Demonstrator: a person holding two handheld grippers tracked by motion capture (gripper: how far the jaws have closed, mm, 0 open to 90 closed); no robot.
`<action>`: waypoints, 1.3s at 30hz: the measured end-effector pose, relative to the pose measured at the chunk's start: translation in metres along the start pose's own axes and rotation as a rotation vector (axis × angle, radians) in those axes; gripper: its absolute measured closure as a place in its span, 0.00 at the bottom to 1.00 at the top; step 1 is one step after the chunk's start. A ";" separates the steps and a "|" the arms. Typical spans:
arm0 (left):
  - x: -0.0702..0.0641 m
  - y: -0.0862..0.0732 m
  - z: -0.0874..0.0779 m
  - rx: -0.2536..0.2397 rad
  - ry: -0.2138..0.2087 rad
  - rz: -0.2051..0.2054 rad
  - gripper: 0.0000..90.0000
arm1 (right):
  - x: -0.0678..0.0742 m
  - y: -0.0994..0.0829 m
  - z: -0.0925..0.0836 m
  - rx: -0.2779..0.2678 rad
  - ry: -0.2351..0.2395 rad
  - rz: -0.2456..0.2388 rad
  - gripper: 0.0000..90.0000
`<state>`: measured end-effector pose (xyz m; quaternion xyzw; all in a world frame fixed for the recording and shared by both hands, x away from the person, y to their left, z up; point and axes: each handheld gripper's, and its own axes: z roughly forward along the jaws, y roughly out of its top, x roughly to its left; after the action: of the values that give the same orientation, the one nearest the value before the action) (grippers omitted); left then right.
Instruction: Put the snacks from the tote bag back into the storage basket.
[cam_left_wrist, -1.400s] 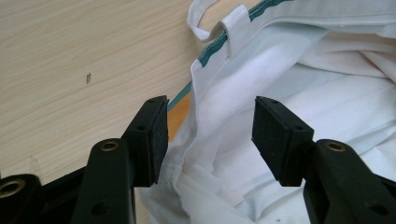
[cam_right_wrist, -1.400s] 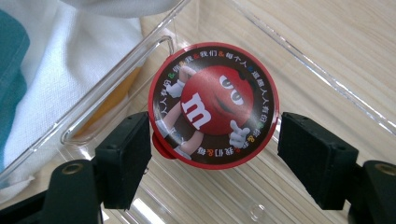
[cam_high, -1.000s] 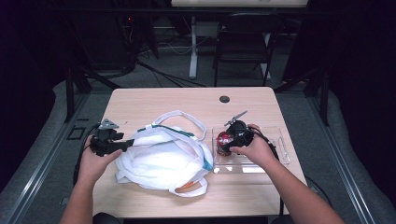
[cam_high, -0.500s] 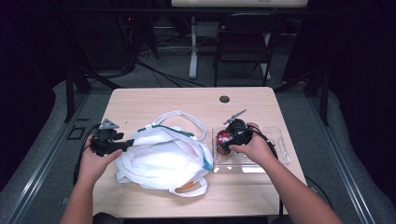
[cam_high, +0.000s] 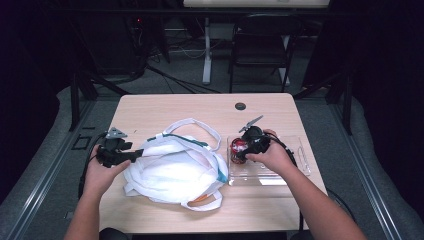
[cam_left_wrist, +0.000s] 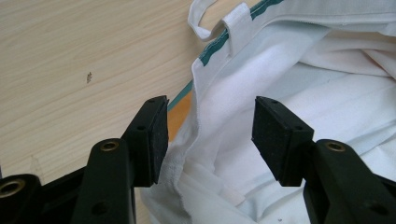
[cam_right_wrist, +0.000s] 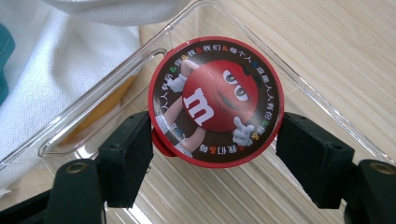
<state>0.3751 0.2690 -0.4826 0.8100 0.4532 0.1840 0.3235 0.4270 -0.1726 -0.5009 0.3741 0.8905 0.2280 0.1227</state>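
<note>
1. Pale wood table (cam_high: 165, 107): holds every item listed here.
2. White cloth bag (cam_high: 175, 172), left of centre, slumped with teal trim and loose handles. Soft and limp; its mouth will likely sag unless the rim hem is pinched and lifted.
3. Clear plastic tray (cam_high: 295, 170), right of the bag and touching its edge. Thin, ribbed floor; probably light and liable to slide.
4. Left gripper (cam_left_wrist: 208, 133): jaws wide, straddling the bag's rim hem; the cloth runs up between the pads, gripped by neither. Seen from above at the bag's left edge (cam_high: 114, 152).
5. Right gripper (cam_right_wrist: 215, 158): jaws wide either side of the tin, the left pad at or nearly at its rim, the right pad apart from it. Not yet clamped. From above it sits over the tray's left end (cam_high: 250, 145).
6. Red round candy tin (cam_right_wrist: 215, 100), in the tray's left end, near the bag, lid facing the gripper's camera. Rigid, smooth and likely slippery; best taken across the rim at its widest span, squarely, or it may squirt out.
</note>
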 end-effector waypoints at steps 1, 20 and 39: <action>0.000 0.000 0.000 0.001 0.000 0.000 0.51 | 0.000 0.000 0.000 -0.002 0.001 -0.003 0.30; 0.001 0.000 -0.001 0.009 -0.004 0.001 0.51 | -0.004 0.001 0.003 -0.013 0.031 -0.025 0.30; 0.001 -0.002 -0.002 0.009 -0.003 -0.005 0.51 | -0.006 0.000 0.003 -0.012 0.042 -0.024 0.30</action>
<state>0.3733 0.2711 -0.4825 0.8104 0.4557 0.1801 0.3212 0.4325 -0.1753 -0.5034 0.3579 0.8959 0.2396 0.1088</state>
